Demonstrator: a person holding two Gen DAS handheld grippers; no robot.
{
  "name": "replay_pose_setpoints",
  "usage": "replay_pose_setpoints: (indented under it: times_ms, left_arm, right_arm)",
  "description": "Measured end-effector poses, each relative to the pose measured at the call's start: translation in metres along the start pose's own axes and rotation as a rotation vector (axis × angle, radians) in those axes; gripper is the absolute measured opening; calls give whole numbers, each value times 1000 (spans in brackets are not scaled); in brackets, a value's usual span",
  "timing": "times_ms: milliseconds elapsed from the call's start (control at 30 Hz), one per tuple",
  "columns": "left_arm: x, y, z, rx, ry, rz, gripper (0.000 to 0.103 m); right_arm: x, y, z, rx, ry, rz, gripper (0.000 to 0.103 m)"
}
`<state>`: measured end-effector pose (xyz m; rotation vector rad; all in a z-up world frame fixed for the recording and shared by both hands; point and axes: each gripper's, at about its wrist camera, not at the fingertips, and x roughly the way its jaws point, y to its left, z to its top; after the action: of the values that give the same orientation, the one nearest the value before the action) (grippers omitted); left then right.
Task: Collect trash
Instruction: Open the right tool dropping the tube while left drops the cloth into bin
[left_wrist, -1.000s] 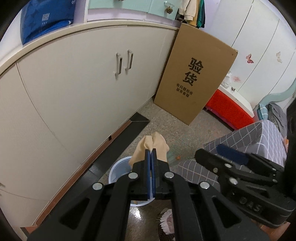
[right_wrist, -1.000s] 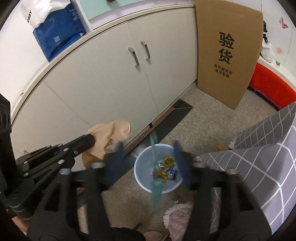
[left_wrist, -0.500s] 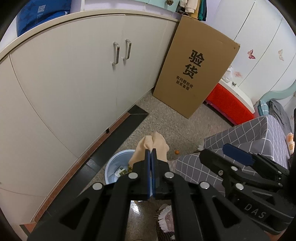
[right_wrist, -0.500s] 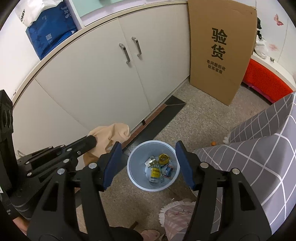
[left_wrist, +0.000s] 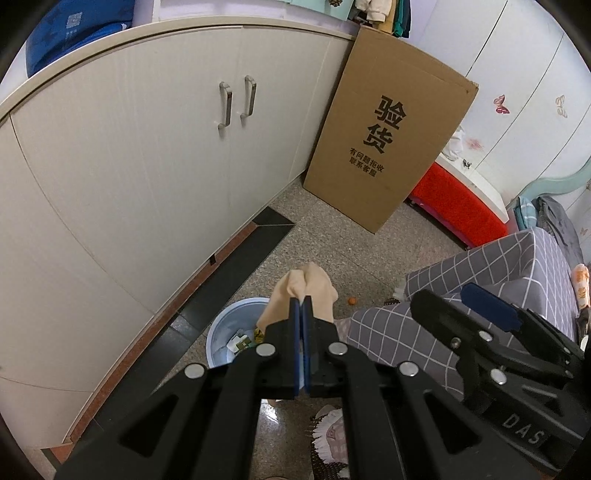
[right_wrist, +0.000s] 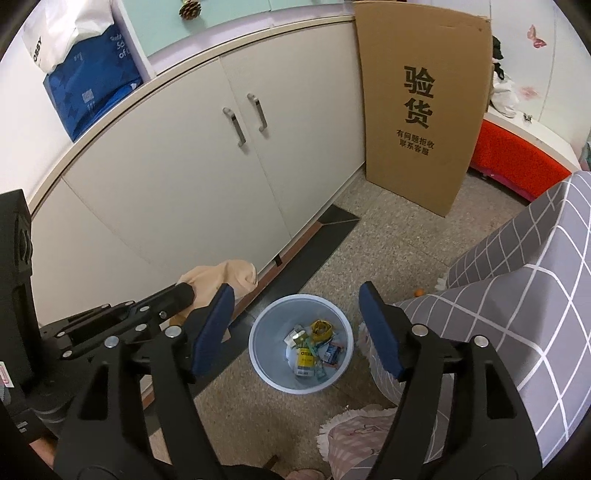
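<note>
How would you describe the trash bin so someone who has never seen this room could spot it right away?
Find the long white cabinet with two metal handles. On the speckled floor before it, beside the grey checked bedding, stands the trash bin. It is the only round pale blue tub, open-topped, with wrappers inside.

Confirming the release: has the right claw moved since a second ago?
Yes. Its jaws have just been opening, nothing between them; the right claw now stands wider than the trash bin rim below.
</note>
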<state>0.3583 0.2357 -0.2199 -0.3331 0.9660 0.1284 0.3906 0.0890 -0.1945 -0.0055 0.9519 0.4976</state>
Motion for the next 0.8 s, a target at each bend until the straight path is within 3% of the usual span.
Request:
replay_pose_setpoints:
  times_ms: [333,367,400,433,500,800]
  left_arm:
    - [4,-3,1,-5,2,9,4]
    - [6,-2,1,-11,11,3,6]
    - [8,-1,1,-21,19,0,16]
    - [9,1,1,-33,22,3,31]
    - [10,8,1,-59,15,12,50]
    - [11,11,0,-59,21,28,51]
  right_arm:
    - [-4,-4,1,29,-27,-13,71]
    - [-4,-5,0,30,-26,-17,71]
    - [-3,-5,1,35,-24,-22,71]
    - [-3,-7,1,42,-21,-21,71]
    - [-3,-8,1,53,-20,-14,71]
    - [0,-5,1,35,-9,-18,72]
